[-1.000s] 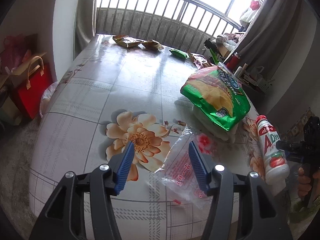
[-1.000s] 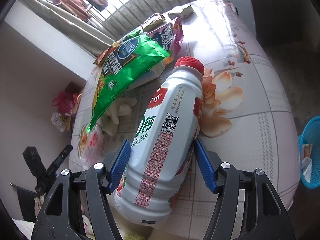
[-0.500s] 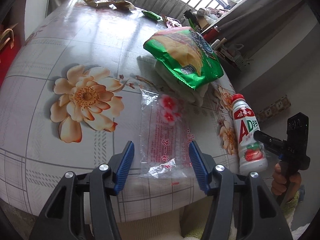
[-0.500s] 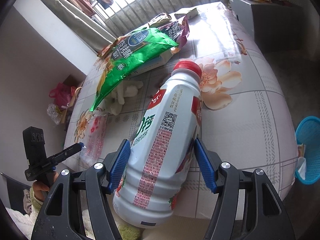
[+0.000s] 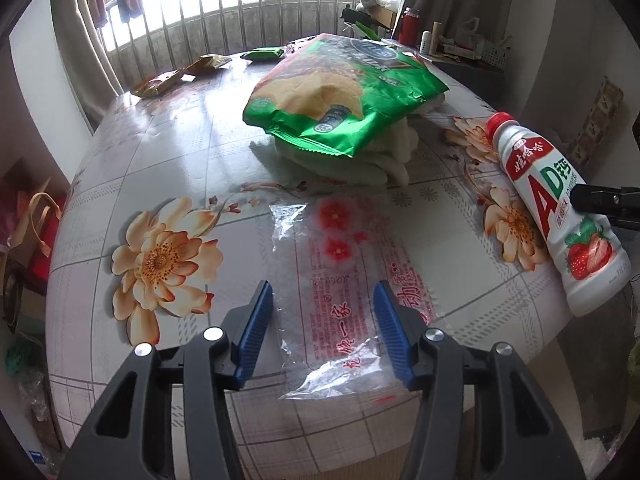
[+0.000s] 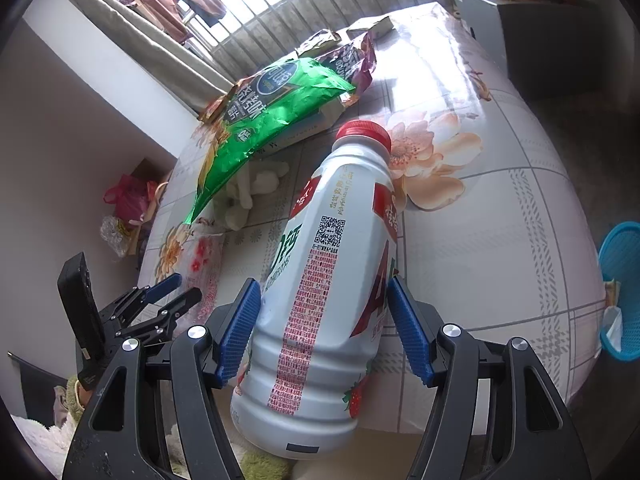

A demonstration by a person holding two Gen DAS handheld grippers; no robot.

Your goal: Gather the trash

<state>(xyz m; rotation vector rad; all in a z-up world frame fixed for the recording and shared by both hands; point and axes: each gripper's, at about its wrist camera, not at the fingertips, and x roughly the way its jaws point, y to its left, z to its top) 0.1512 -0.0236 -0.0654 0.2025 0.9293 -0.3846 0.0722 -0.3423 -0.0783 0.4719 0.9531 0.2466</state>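
A clear plastic wrapper [image 5: 340,280] with red print lies flat on the flowered table [image 5: 180,152], near its front edge. My left gripper [image 5: 324,312] straddles the wrapper's near end; its jaws are closing, and the blue pads [image 5: 256,328] stand clear of the film. A white drink bottle [image 6: 328,280] with a red cap lies tilted at the table's edge. My right gripper [image 6: 323,284] is shut on its body, with a pad against each side. In the left wrist view the bottle [image 5: 560,208] is at the right, with a right gripper finger [image 5: 604,200] across it.
A big green chip bag [image 5: 348,96] rests on crumpled white tissue [image 5: 380,160] mid-table. Small snack wrappers [image 5: 164,82] lie at the far end by the window bars. A blue basket [image 6: 622,292] stands on the floor to the right, beyond the table edge.
My left gripper swung over to the clear wrapper and came down around its near end, its jaws narrowing a little. The right gripper kept its hold on the bottle and barely moved.
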